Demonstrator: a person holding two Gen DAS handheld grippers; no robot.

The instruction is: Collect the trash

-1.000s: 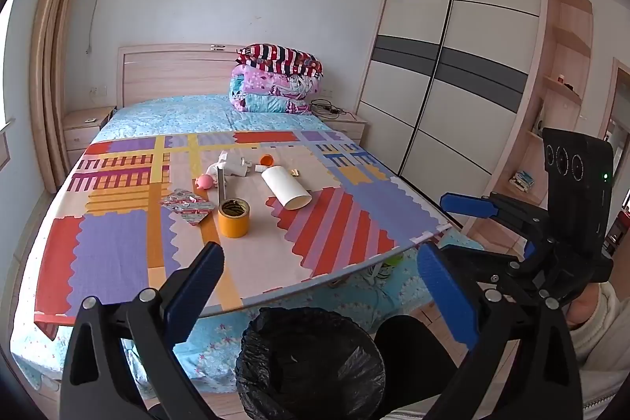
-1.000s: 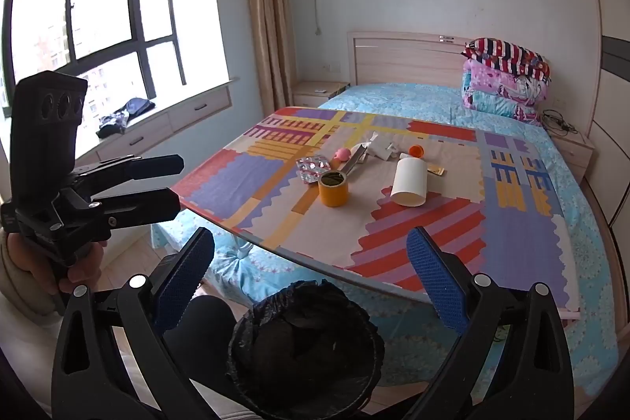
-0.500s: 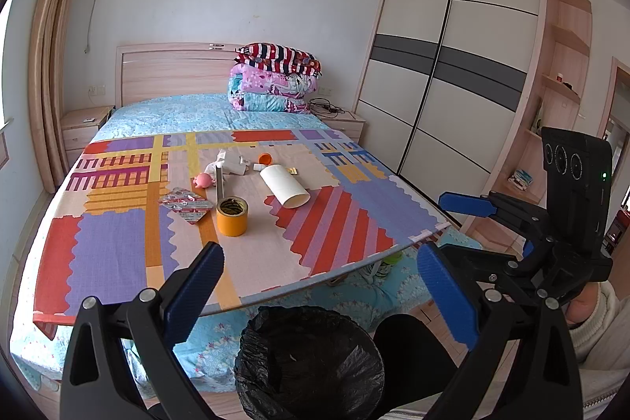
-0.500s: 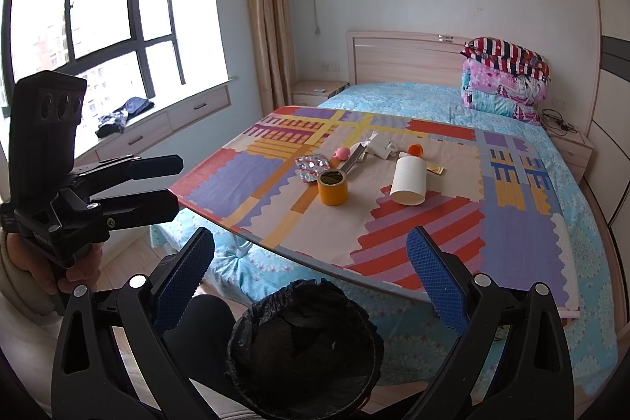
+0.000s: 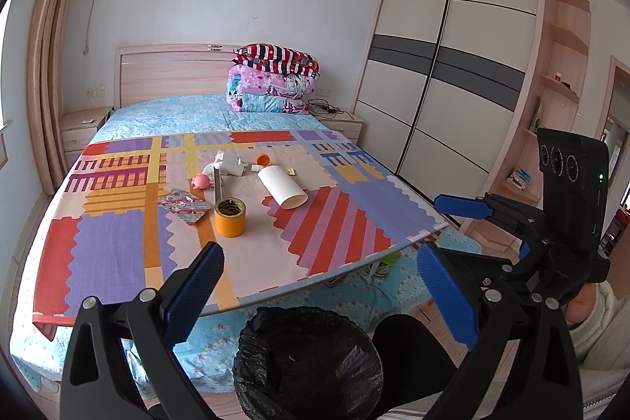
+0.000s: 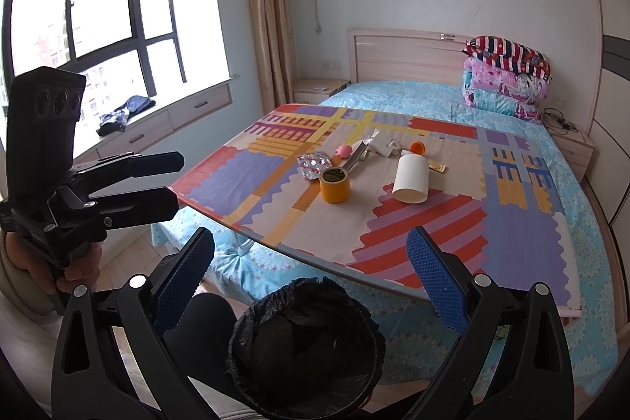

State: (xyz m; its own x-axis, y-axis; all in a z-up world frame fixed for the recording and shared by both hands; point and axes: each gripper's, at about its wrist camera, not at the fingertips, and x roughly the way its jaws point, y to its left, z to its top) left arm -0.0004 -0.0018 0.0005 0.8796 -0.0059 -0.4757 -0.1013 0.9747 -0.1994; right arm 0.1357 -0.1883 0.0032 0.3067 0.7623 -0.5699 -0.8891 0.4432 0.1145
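Note:
On a colourful board (image 5: 118, 243) laid over the bed lie an orange tape roll (image 5: 230, 217) (image 6: 334, 185), a white paper tube (image 5: 282, 186) (image 6: 411, 179), a red blister pack (image 5: 183, 205) (image 6: 314, 163), a pink ball (image 5: 201, 180), crumpled white paper (image 5: 228, 162) and an orange cap (image 5: 262, 158). A black-lined bin (image 5: 307, 361) (image 6: 307, 341) stands on the floor below the board's near edge. My left gripper (image 5: 319, 254) (image 6: 175, 180) and right gripper (image 6: 311, 243) (image 5: 472, 223) hover above the bin, both open and holding nothing.
Folded quilts (image 5: 271, 81) are stacked at the headboard. A wardrobe (image 5: 453, 85) runs along the right wall and a window bench (image 6: 157, 121) along the left. A person's dark-clad knee (image 5: 409, 345) is beside the bin. A small gold wrapper (image 6: 437, 167) lies behind the tube.

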